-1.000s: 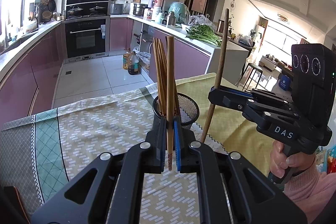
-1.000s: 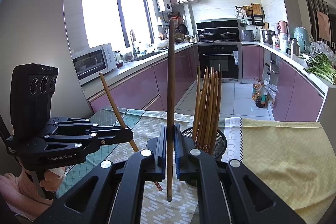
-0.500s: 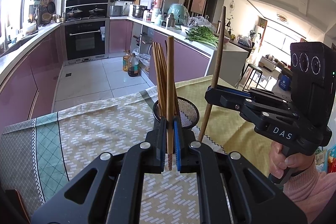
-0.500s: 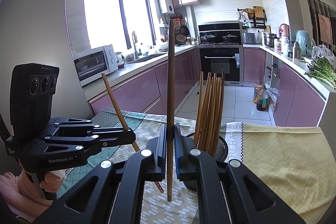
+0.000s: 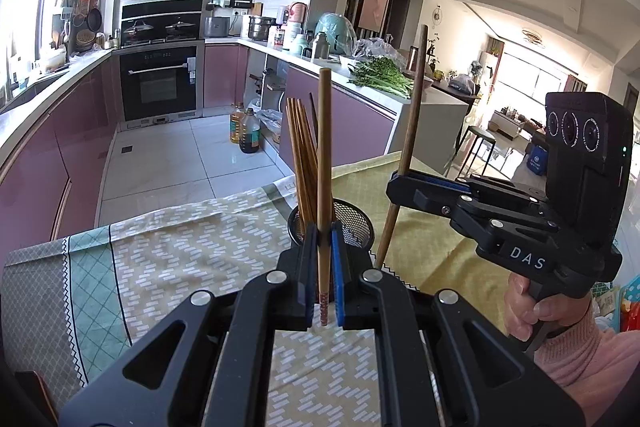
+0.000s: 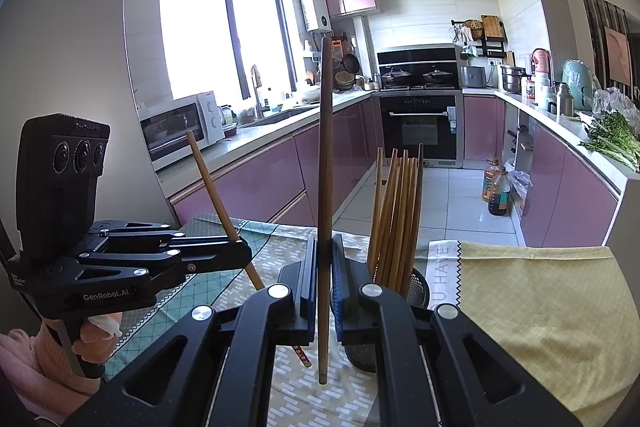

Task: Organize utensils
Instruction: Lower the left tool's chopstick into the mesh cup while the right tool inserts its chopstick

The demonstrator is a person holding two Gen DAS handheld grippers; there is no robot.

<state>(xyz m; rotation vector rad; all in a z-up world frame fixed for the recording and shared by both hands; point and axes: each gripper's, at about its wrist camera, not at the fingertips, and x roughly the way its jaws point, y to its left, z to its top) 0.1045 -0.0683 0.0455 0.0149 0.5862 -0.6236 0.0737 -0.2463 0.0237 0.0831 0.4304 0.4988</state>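
Note:
My left gripper is shut on a light brown chopstick that stands upright, just in front of a black mesh holder. Several chopsticks stand in the holder. To its right, my right gripper holds a darker, longer chopstick nearly upright. In the right wrist view, the right gripper is shut on that dark chopstick, and the holder with its chopsticks is just to the right. The left gripper grips its tilted chopstick on the left.
The table wears a patterned green cloth and a yellow cloth. A person's hands in pink sleeves hold both grippers. Beyond the table's far edge are the kitchen floor, purple cabinets, an oven and oil bottles.
The left gripper has drifted slightly with its chopstick, so the holder sits a little lower in its view. The right gripper has stayed put. Both grips are unchanged.

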